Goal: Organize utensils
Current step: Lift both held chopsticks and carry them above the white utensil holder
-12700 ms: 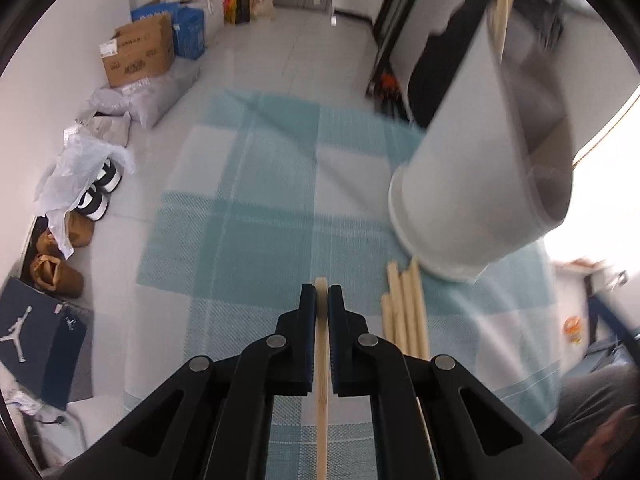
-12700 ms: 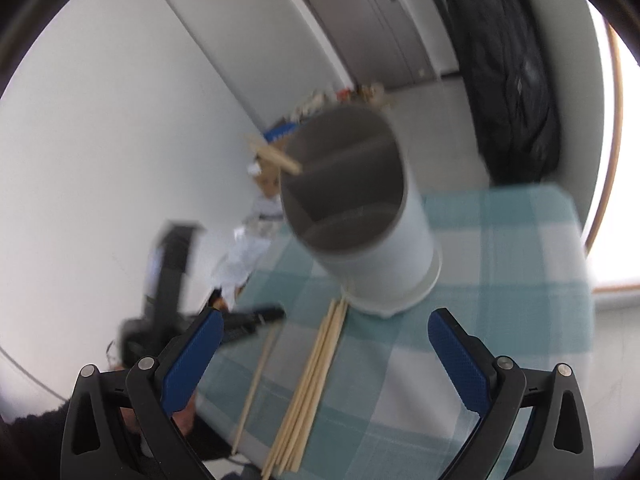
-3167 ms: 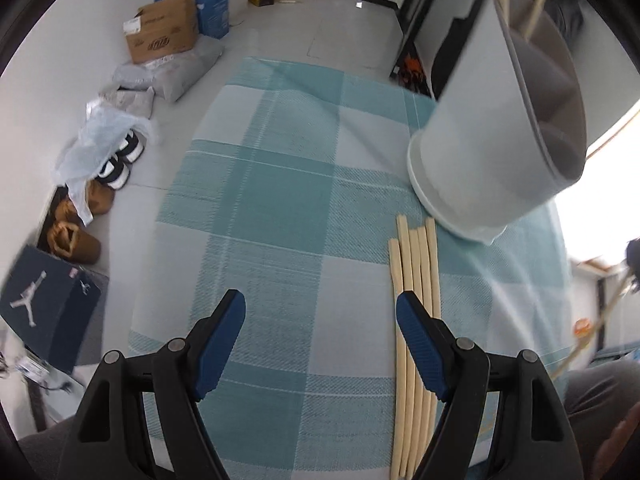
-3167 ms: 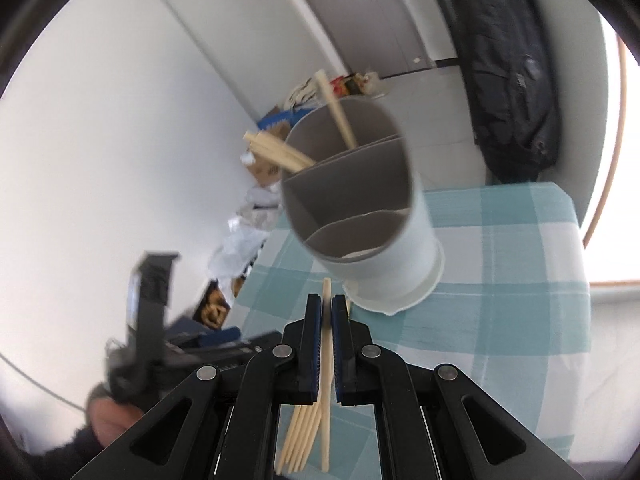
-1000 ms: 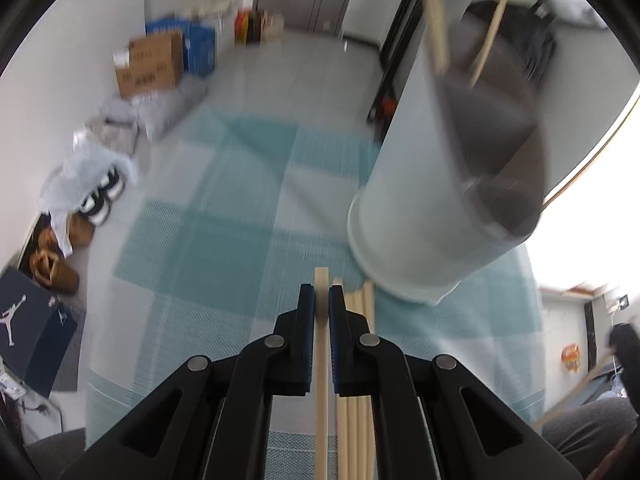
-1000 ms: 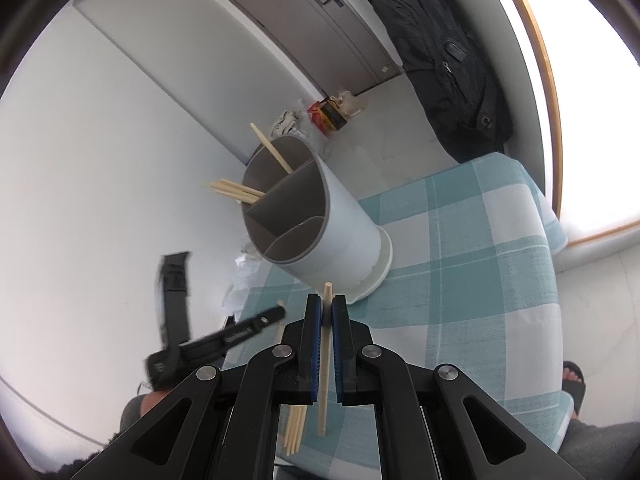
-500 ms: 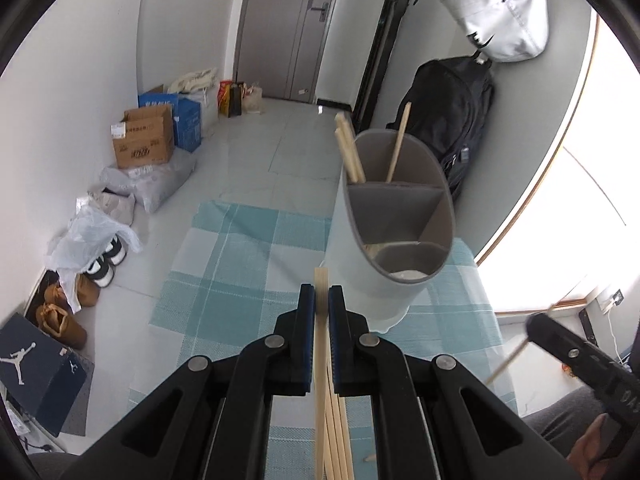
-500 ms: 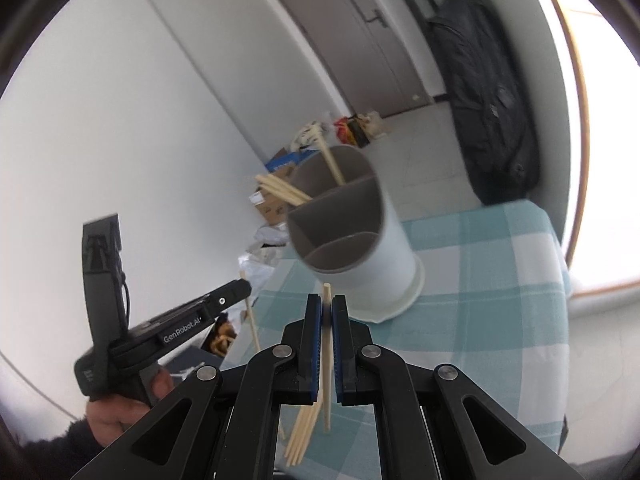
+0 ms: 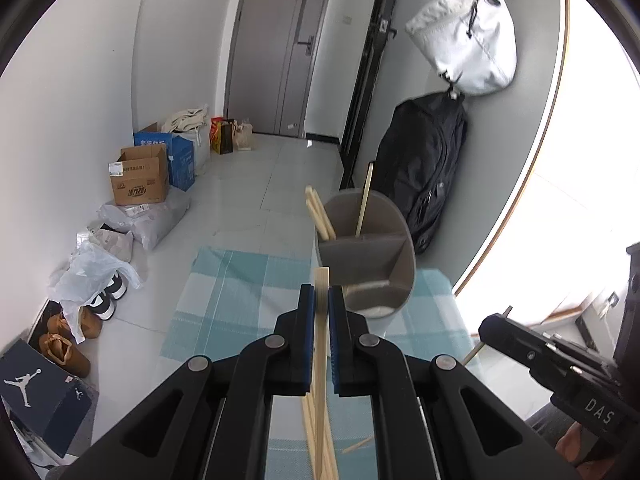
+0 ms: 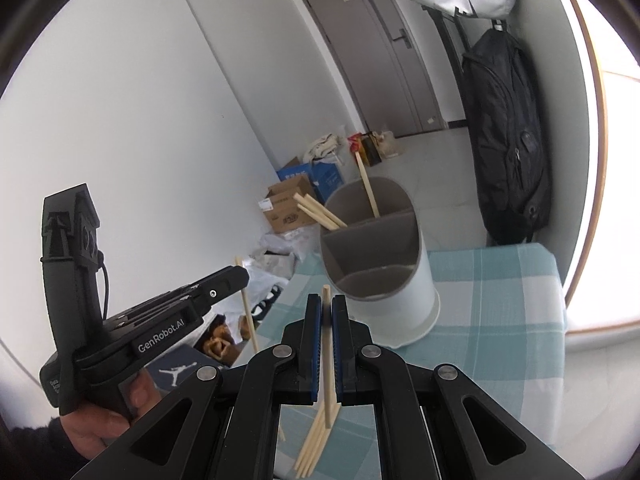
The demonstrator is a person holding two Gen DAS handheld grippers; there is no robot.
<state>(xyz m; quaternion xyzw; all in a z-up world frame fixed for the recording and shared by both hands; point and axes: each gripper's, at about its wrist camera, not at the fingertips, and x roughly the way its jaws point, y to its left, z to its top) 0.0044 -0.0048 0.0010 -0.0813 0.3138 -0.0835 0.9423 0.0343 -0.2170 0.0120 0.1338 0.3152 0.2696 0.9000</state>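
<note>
A white holder with grey dividers (image 9: 368, 256) (image 10: 380, 264) stands upright on the teal checked tablecloth (image 9: 240, 288). Three chopsticks (image 10: 320, 210) lean in its far compartment. My left gripper (image 9: 322, 296) is shut on a single chopstick (image 9: 321, 276), held above the table just short of the holder. My right gripper (image 10: 327, 306) is shut on another chopstick (image 10: 327, 296), also in front of the holder. Several loose chopsticks (image 10: 314, 440) lie on the cloth beneath both grippers. The right wrist view shows a hand holding the left gripper (image 10: 236, 280) at the left.
The table's right edge (image 10: 560, 312) lies near a bright window. A black backpack (image 10: 508, 140) hangs on the wall behind the holder. Cardboard boxes (image 9: 140, 178), bags and shoes (image 9: 104, 300) lie on the floor to the left.
Both grippers have risen and tipped upward, so the holder now sits lower and farther off in both views. Each still grips its chopstick.
</note>
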